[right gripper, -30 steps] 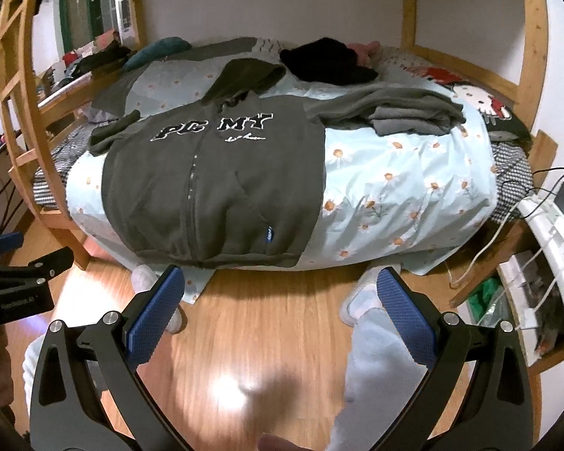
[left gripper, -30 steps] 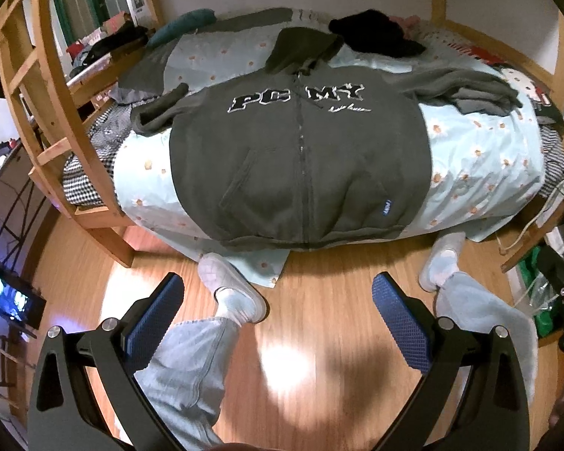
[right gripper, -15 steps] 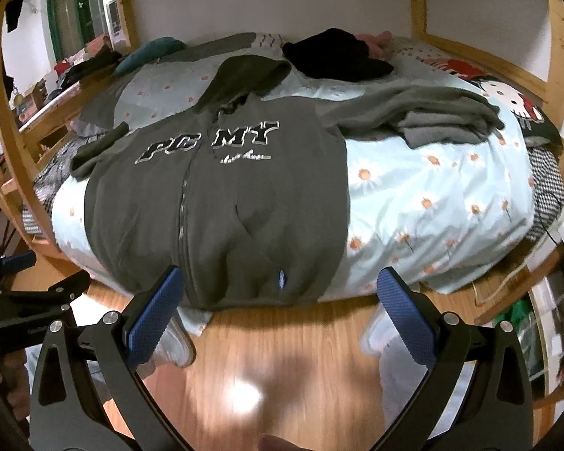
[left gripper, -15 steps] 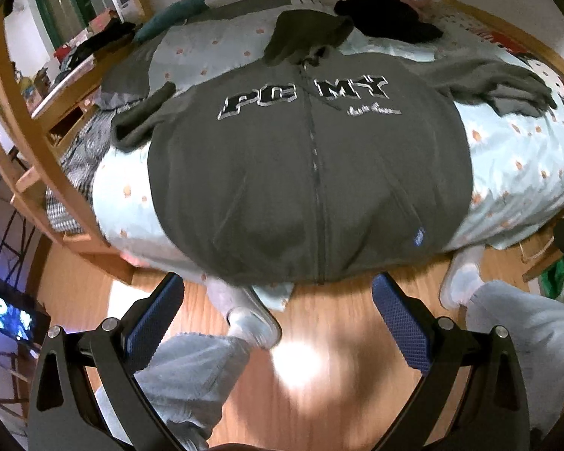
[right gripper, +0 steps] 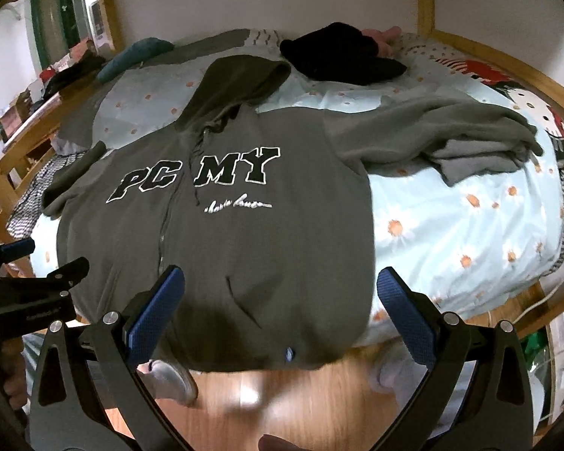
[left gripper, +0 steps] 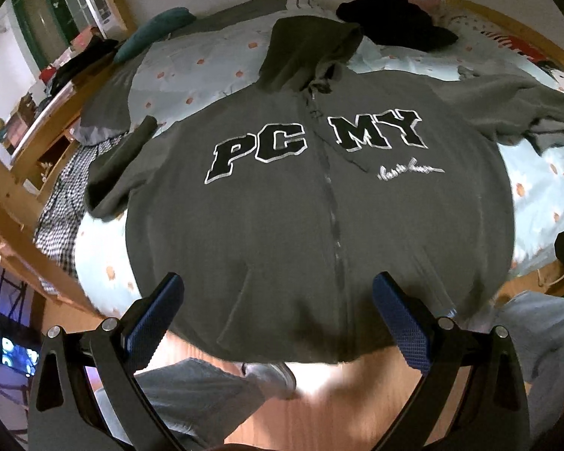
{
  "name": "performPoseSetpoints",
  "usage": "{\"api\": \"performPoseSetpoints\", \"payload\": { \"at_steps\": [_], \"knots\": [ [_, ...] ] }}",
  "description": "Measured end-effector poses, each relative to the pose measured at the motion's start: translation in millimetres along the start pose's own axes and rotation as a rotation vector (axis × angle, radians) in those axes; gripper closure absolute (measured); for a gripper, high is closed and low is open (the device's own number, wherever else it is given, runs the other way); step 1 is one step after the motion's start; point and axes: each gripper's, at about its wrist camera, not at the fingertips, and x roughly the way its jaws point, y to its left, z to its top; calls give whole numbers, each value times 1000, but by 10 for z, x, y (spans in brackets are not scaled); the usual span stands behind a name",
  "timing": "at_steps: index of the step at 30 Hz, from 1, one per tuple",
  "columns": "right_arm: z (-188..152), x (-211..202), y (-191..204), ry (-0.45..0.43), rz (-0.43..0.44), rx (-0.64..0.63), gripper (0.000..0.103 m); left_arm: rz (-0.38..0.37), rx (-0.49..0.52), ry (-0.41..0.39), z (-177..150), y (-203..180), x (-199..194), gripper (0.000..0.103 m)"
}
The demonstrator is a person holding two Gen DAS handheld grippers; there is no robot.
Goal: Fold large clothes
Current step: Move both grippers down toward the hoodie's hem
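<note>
Nothing folded yet, far as I can see. The hoodie (left gripper: pixel 319 225) lies flat, front up, zip closed, across the bed (right gripper: pixel 470 233), w/ its hem hanging over the near edge. One sleeve (right gripper: pixel 451 139) is bunched out toward the bed's right end, the other sleeve (left gripper: pixel 120 165) is tucked short at the left edge, hood (left gripper: pixel 308 49) spread toward the wall. Left gripper (left gripper: pixel 278 304) and right gripper (right gripper: pixel 282 300) both hover over the hem, jaws wide apart, holding nothing. Sleeves, sides, final fold: all left to do, I'd say.
</note>
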Motion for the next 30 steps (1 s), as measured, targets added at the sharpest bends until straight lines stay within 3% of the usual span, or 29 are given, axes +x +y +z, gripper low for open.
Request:
{"api": "performPoseSetpoints", "payload": {
  "at_steps": [8,19,23,27,30],
  "knots": [
    [554,614,268,44,-1,-45,3,28,-12,-21,661,323,357,5],
    [1064,1407,1257,99,120,-196,3,55,-133,57,1225,1181,1267,4],
    [1112,1628,1707,117,176,-266,3,108,-169,71,1302,1609,1634,4],
    [1132,1854,2229,145,248,-351,2,245,-231,51,1415,2230,2012,4],
    [1220,2032,2613,176,324,-364,2,289,-284,65,1503,2719,2244,4]
  ]
}}
